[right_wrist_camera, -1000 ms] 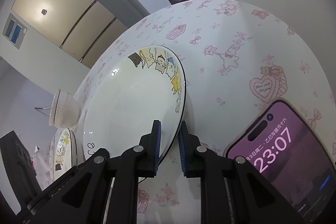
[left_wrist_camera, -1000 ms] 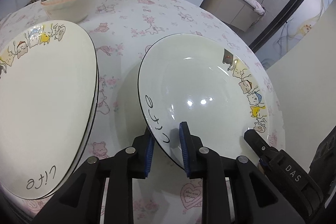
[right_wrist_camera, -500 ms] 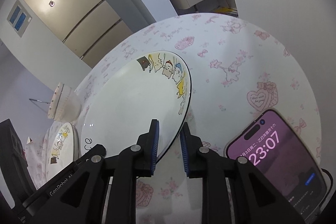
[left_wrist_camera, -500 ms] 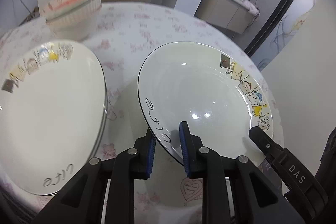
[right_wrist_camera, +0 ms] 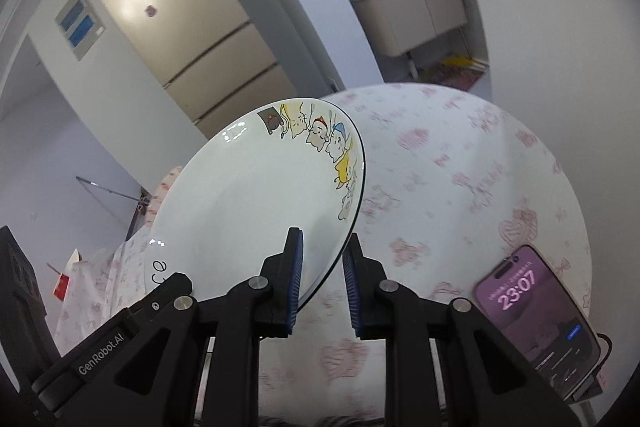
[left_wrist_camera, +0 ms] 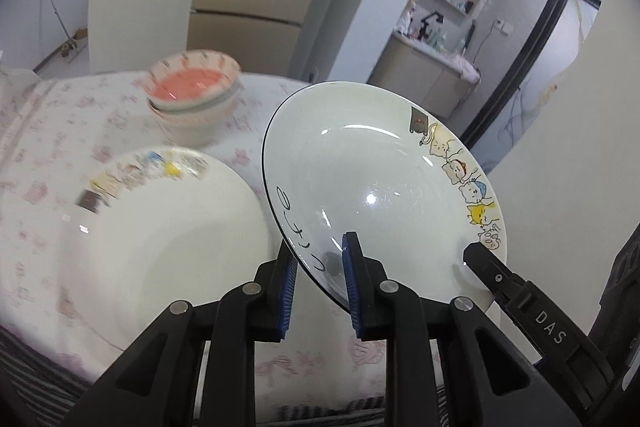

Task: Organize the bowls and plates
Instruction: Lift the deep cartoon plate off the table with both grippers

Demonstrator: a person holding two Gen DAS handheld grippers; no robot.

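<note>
Gripping opposite rims of glossy round ceramic plate (left_wrist_camera: 372,183) with left gripper (left_wrist_camera: 316,279) and right gripper (right_wrist_camera: 322,271) jaws, above floral-cloth table (right_wrist_camera: 460,163).

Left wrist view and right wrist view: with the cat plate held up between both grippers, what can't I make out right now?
- Plate stack, left wrist view: blurred, so its count is unreadable.
- Bowls, left wrist view: blurred, pattern and count unclear.
- Cat plate underside: faces away in both views.
- Phone, right wrist view: lower end cut off by the edge.
- Right gripper far pad's contact: hidden behind the plate rim.
</note>
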